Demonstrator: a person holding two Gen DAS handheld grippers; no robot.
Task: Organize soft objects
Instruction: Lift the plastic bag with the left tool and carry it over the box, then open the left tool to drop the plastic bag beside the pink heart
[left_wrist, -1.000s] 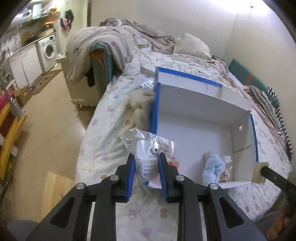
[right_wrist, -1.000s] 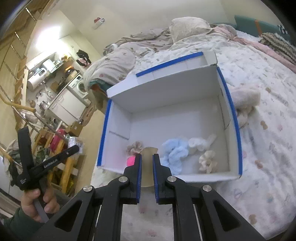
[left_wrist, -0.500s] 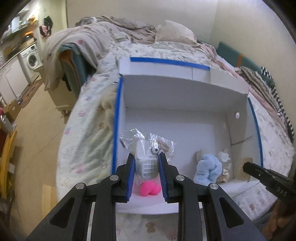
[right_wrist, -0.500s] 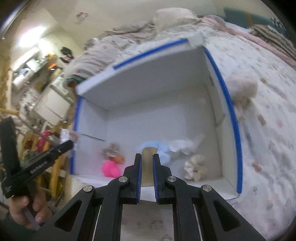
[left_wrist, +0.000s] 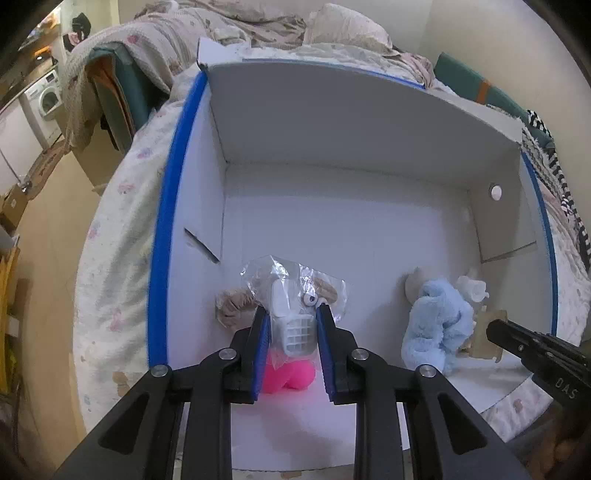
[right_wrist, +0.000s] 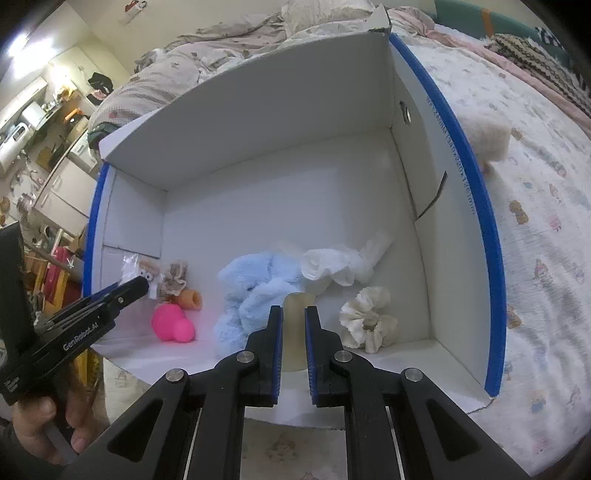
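Note:
A white box with blue edges (left_wrist: 173, 206) (right_wrist: 476, 206) lies open on the bed. My left gripper (left_wrist: 291, 314) is shut on a clear plastic bag of small items (left_wrist: 291, 299), held over the box's near left part above a pink soft toy (left_wrist: 291, 376). My right gripper (right_wrist: 293, 312) is shut on a flat beige pad (right_wrist: 295, 306) over the box's near edge. Inside lie a light blue plush (right_wrist: 258, 288) (left_wrist: 436, 328), a white cloth (right_wrist: 343, 262), a cream scrunchie (right_wrist: 369, 321), a tan scrunchie (left_wrist: 232, 306) and the pink toy (right_wrist: 171, 325).
A cream fluffy item (right_wrist: 484, 136) lies on the bedspread beyond the box's right wall. Crumpled bedding and pillows (left_wrist: 258, 33) lie behind the box. The bed edge and floor (left_wrist: 48, 229) are at the left, with kitchen units further off.
Both grippers have moved forward from outside the box to over its near part, each keeping hold of its item. The box now fills both views.

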